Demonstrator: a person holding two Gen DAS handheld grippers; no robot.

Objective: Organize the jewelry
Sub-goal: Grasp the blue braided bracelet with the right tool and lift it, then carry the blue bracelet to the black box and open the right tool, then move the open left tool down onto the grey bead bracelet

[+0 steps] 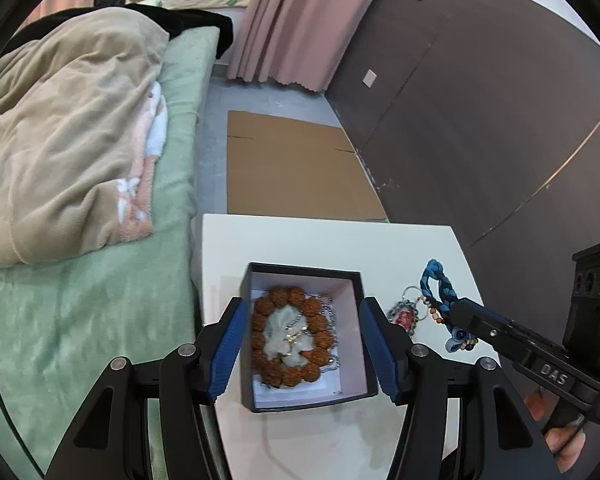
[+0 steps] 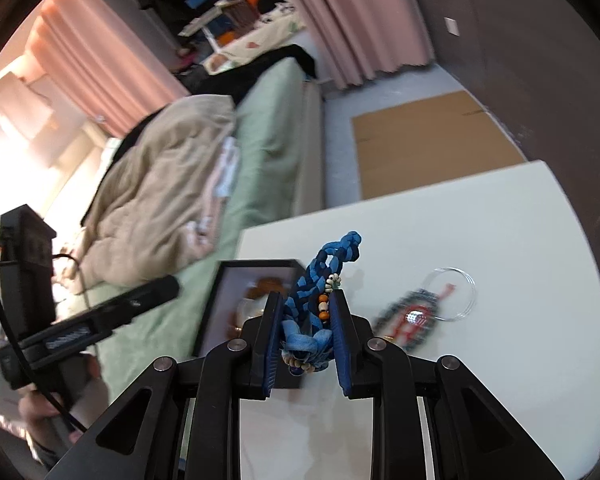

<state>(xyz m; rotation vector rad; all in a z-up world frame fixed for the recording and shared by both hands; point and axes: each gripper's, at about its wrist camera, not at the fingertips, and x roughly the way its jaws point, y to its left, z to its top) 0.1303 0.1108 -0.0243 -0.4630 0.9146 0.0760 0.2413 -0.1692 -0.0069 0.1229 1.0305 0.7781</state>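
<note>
Right hand-held gripper (image 2: pixel 306 336) clamped on blue braided bracelet (image 2: pixel 320 280) above white counter (image 2: pixel 500 240), left hand-held gripper (image 1: pixel 302 344) spread wide, empty, straddling black box (image 1: pixel 366 344) holding brown bead bracelet (image 1: pixel 288 336), beaded pendant (image 2: pixel 410 316) lying beside box

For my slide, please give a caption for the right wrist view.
Right gripper shut on blue braided cord near the black box.
</note>
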